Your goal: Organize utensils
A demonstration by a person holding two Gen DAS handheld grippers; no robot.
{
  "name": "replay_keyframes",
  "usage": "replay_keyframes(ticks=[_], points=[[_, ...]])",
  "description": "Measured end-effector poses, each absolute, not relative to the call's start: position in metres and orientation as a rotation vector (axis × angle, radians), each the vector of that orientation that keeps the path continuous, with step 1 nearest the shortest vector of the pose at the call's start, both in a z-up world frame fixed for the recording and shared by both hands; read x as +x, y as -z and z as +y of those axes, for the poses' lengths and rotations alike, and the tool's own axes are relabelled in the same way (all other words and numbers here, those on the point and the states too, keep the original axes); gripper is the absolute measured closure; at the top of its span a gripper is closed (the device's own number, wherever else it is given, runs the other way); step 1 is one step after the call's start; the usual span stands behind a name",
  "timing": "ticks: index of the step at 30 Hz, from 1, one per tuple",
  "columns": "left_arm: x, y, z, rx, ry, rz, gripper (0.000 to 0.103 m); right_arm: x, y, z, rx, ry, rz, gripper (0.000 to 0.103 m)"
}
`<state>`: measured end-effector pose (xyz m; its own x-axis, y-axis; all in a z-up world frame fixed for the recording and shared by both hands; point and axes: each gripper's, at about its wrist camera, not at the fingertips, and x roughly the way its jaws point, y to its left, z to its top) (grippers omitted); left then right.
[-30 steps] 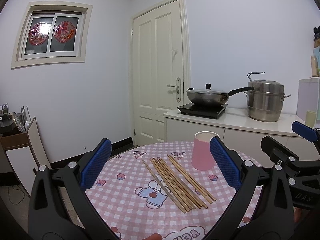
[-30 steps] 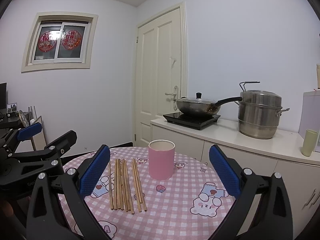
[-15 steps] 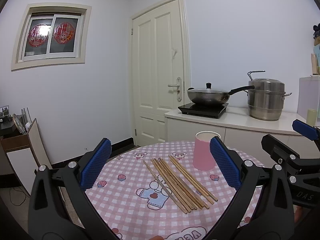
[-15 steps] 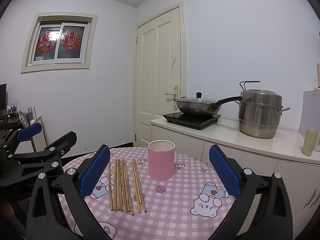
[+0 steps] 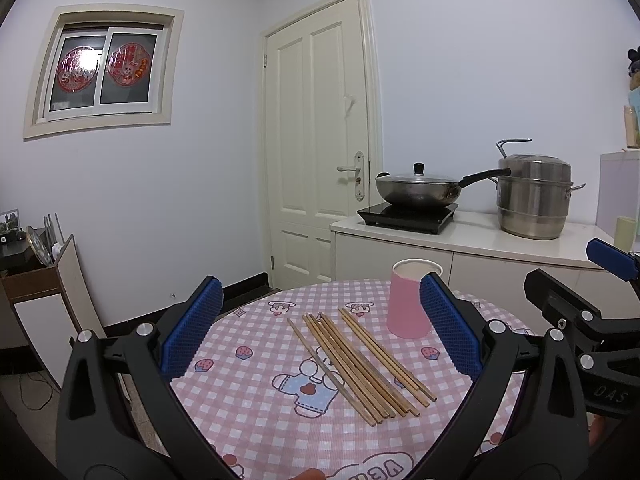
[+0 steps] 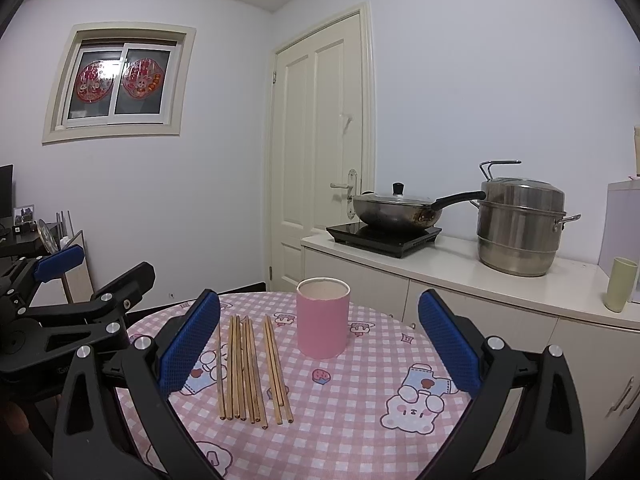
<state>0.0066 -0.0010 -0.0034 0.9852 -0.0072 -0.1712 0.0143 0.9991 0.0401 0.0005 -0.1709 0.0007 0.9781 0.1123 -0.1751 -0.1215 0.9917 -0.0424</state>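
The left gripper (image 5: 320, 332) and the right gripper (image 6: 320, 336) are both held above the near edge of the round table (image 6: 360, 432), each with its jaws spread wide and nothing between the blue pads. The chopsticks (image 5: 360, 360) lie flat on the checked cloth in a loose row at the lower centre of the left wrist view; in the right wrist view the chopsticks (image 6: 252, 368) appear left of centre, roughly parallel, with one pair set slightly apart on the right of the group. The pink cup (image 6: 322, 322) stands upright just beyond and to the right of them, mouth open and, as far as can be seen, holding no chopsticks. Judged from this layout, the task is at its opening step: no utensil has been picked up or stowed. The next move likely calls for lowering one gripper over a single chopstick or pair, closing across its width near mid-length, lifting, then tipping it upright into the cup. Thin sticks lying flat may roll or slip from the pads.
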Motion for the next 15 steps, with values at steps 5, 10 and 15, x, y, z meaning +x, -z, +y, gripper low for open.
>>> replay_keyframes(ticks=[5,10,15], points=[[0.0090,0.0040,-0.0039,0.057,-0.002,0.173,0.006,0.0017,-0.0008,-0.1707,-0.056,-0.118,0.175,0.008],[0.0106,0.0047,-0.0038,0.054,0.001,0.175,0.006,0.0030,-0.0010,-0.1707,-0.053,-0.121,0.178,0.008],[0.0124,0.0066,-0.0044,0.058,-0.005,0.180,0.006,0.0042,-0.0010,-0.1720,-0.054,-0.119,0.182,0.008]])
